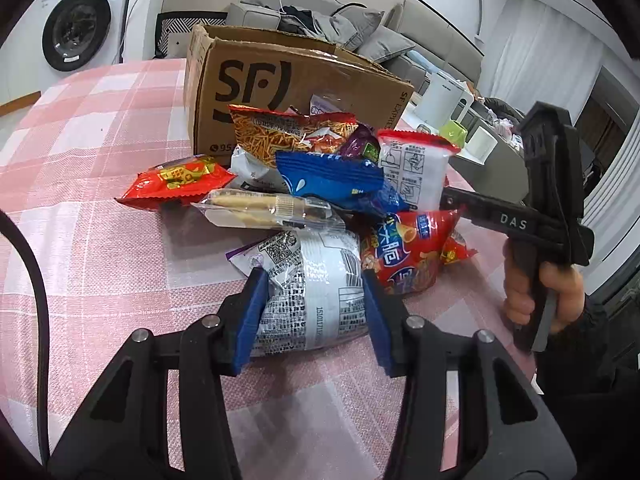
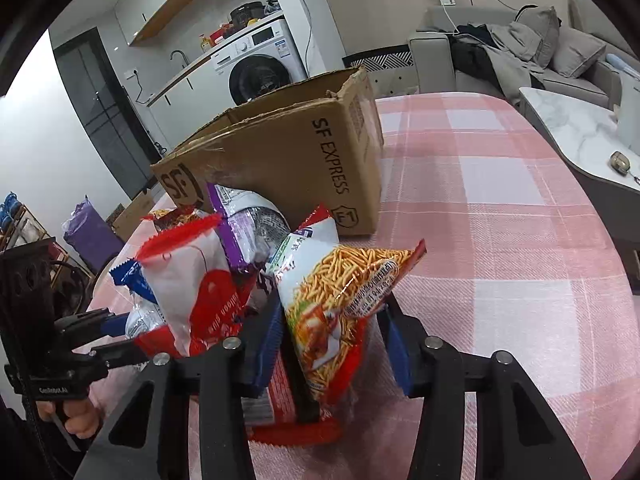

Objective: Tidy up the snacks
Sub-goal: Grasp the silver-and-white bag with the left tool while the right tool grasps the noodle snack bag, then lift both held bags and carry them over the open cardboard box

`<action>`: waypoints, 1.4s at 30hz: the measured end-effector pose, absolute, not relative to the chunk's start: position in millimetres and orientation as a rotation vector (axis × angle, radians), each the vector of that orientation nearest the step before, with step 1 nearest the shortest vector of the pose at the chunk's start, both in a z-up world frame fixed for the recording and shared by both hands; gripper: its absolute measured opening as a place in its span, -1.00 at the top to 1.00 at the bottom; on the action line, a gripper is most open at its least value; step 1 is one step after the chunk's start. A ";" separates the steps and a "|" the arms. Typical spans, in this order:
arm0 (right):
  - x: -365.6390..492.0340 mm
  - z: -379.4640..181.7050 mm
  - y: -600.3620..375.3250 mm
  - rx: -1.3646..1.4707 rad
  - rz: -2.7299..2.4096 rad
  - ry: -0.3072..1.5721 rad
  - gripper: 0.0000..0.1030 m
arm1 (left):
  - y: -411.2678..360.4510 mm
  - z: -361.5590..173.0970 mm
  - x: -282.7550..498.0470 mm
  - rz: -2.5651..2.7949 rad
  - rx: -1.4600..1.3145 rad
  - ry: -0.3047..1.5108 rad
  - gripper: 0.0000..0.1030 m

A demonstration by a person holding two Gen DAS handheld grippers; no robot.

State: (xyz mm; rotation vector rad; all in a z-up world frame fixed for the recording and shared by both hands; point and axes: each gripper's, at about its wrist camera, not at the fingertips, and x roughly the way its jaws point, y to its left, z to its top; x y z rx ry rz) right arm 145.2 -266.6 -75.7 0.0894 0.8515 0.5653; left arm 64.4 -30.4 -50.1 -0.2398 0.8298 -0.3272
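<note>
A heap of snack bags lies on the pink checked tablecloth in front of an open cardboard SF box. My left gripper is shut on a silver-white bag with black print and a purple edge, its blue pads pressing both sides. My right gripper is shut on a bag of orange noodle sticks that stands tilted at the right of the heap. The same box is just behind it. In the left wrist view the right tool's black frame reaches in from the right, fingertips hidden behind a white, red-topped bag.
Other bags in the heap: a red one, a blue one, a clear wafer-roll pack and a red crisp bag. A marble side table stands right of the table. A washing machine and a sofa are behind.
</note>
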 end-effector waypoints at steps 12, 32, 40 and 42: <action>113.7 -64.9 -297.7 0.123 0.513 0.771 0.16 | -9.7 -48.8 30.9 -0.316 -0.235 0.792 0.17; 75.3 -26.3 -316.6 0.180 0.562 0.630 0.17 | 25.8 -19.8 -30.4 -0.276 -0.276 0.664 0.60; 69.6 -22.9 -309.1 0.165 0.576 0.638 0.17 | 27.0 -24.2 -31.7 -0.285 -0.235 0.724 0.57; 69.5 -23.0 -308.1 0.166 0.575 0.643 0.17 | 21.9 -29.6 -32.2 -0.307 -0.208 0.773 0.12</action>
